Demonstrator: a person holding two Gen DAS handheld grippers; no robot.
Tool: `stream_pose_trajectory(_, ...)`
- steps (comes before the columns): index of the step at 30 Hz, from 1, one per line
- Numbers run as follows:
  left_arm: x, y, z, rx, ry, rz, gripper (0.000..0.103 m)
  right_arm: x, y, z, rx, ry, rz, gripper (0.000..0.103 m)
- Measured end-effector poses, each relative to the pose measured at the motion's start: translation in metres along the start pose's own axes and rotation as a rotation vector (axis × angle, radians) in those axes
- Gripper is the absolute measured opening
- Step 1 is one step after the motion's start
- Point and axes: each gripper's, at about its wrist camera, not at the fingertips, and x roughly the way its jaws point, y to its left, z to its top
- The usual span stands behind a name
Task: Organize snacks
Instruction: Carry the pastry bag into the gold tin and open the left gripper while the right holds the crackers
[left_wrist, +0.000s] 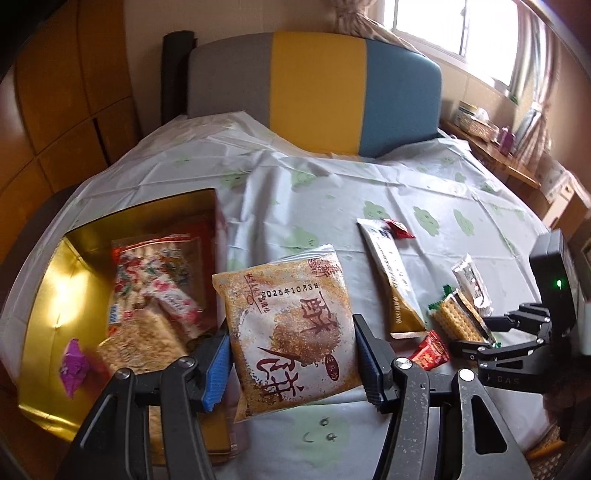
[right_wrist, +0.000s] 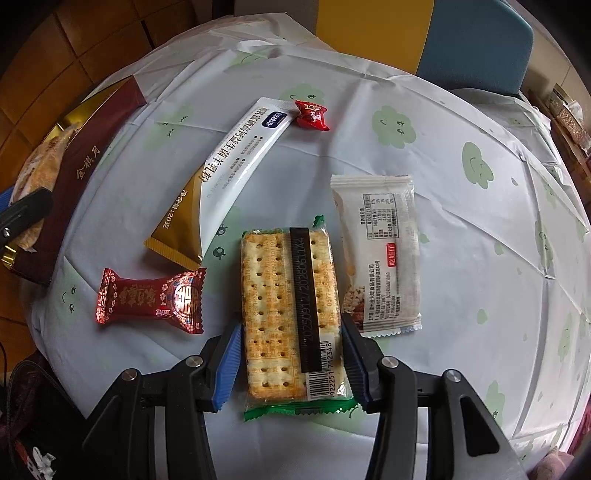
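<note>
Left wrist view: my left gripper (left_wrist: 291, 363) grasps the sesame pastry packet (left_wrist: 290, 332) by its two long edges, the pads pressed against the wrapper, which appears lifted off the tablecloth (left_wrist: 325, 192). The gold-lined box (left_wrist: 44, 317), already holding several snacks, lies immediately to the packet's left, so I judge the coming move to be a short sideways carry into it. My other tool works at far right. Right wrist view: my right gripper (right_wrist: 291, 363) straddles the near end of the cracker pack (right_wrist: 290, 306), which lies flat on the tablecloth with its long axis running straight away from the tongs; the pads sit at its side edges, but I cannot tell whether they press. The milk powder stick (right_wrist: 236, 162), large red candy (right_wrist: 151, 299), small red candy (right_wrist: 312, 115) and grain bar (right_wrist: 380, 254) are loose; the box sits far left, nearer my left hand.
</note>
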Motion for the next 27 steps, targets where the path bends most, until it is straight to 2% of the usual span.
stream_pose_trajectory(13, -0.03, 0.11, -0.01, -0.199, -0.025, 0.173, 0.06, -0.001, 0.006, -0.001, -0.04, -0.011, -0.025, 0.05)
stream_pose_trajectory(21, -0.019, 0.176, -0.039, -0.332, 0.041, 0.309, 0.06, -0.001, 0.008, -0.001, -0.041, -0.013, -0.025, 0.05)
stream_pose_trajectory(27, -0.003, 0.195, -0.05, -0.363, 0.079, 0.322, 0.06, -0.001, 0.008, -0.002, -0.041, -0.016, -0.026, 0.05)
